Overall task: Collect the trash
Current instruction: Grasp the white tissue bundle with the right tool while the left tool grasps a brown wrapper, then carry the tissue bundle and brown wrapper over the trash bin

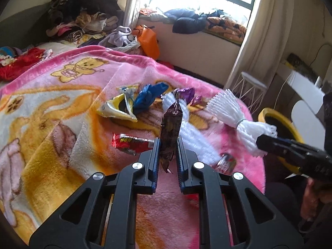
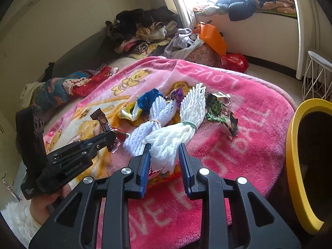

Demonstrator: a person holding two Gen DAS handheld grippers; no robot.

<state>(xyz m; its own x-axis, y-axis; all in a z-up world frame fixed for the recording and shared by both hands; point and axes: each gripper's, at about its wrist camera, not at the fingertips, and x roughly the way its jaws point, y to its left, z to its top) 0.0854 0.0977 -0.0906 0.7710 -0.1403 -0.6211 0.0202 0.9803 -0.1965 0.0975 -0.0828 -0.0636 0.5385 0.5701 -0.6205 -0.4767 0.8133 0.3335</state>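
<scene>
My left gripper [image 1: 167, 143] is shut on a dark brown snack wrapper [image 1: 171, 128] and holds it upright above the pink blanket [image 1: 62, 108]; it also shows in the right wrist view [image 2: 105, 127]. My right gripper [image 2: 164, 151] is shut on a white foam net sleeve [image 2: 166, 143] tied with a green band, lifted off the bed; it shows in the left wrist view [image 1: 232, 112]. On the blanket lie a second white foam net [image 2: 149, 124], a yellow wrapper [image 1: 118, 109], a blue crumpled piece [image 1: 149, 95], a red wrapper [image 1: 128, 143], a purple wrapper [image 1: 186, 93] and a green-black wrapper [image 2: 220, 112].
A yellow-rimmed bin [image 2: 296, 166] with a dark inside stands at the bed's right edge. A clothes pile [image 1: 83, 18] lies at the far end of the bed. An orange bag [image 2: 213, 37] and a white wire stand [image 2: 317, 76] are by the window.
</scene>
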